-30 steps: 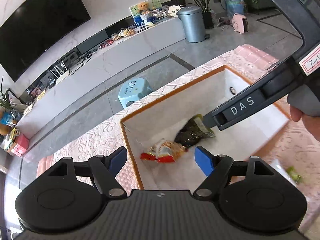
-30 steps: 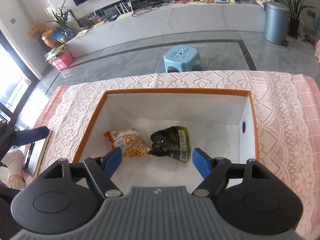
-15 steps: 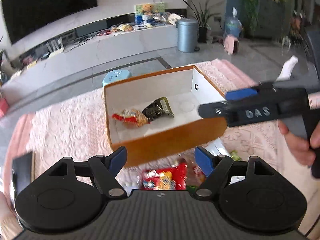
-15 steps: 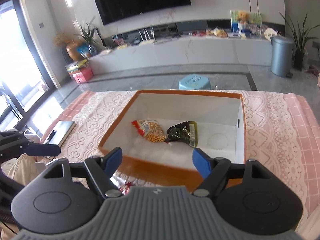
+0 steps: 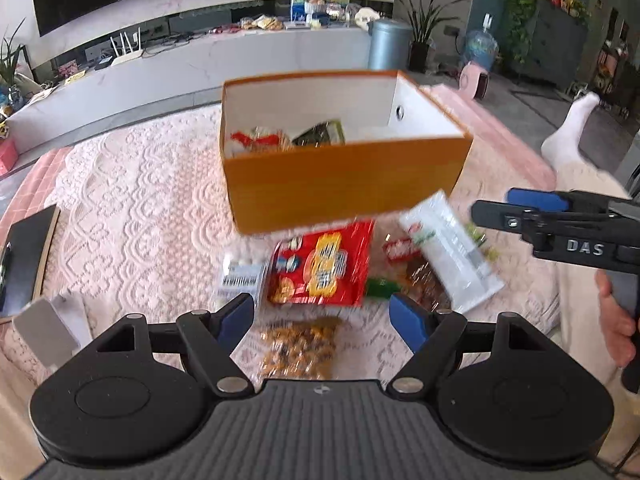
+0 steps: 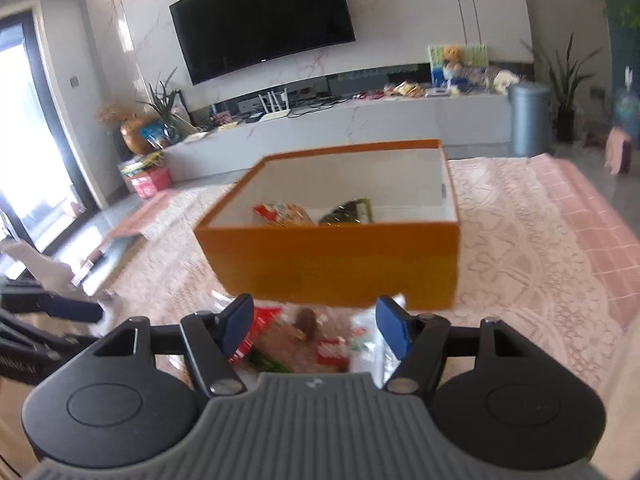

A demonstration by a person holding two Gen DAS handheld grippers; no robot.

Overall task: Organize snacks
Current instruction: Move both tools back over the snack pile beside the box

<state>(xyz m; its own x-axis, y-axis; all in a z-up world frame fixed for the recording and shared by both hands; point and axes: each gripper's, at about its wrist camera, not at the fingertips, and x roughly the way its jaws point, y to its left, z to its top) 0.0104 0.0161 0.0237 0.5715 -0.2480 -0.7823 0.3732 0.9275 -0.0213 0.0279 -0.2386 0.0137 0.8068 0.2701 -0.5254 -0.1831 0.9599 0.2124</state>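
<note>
An orange box (image 5: pixel 344 184) with a white inside stands on the lace cloth. A red-orange packet (image 5: pixel 260 140) and a dark green packet (image 5: pixel 320 134) lie in it. Loose snacks lie in front of the box: a red packet (image 5: pixel 320 268), a clear white-labelled packet (image 5: pixel 448 256), a bag of nuts (image 5: pixel 298 350) and a small white packet (image 5: pixel 240 276). My left gripper (image 5: pixel 322 314) hovers open over this pile, holding nothing. My right gripper (image 6: pixel 312 324) hangs above the pile's right side; its jaws are closing, with nothing pressed between them. It also shows at the right (image 5: pixel 500 210).
A dark flat device (image 5: pixel 24 248) and a silver object (image 5: pixel 44 328) lie at the table's left edge. A person's leg in a white sock (image 5: pixel 568 140) rests beyond the right side. Behind the table are a long white console (image 6: pixel 360 120) and a grey bin (image 6: pixel 528 118).
Both grippers have drawn back from above the box toward the near side and sunk lower. The box now shows its orange front wall, and the loose snack pile has come into view.
</note>
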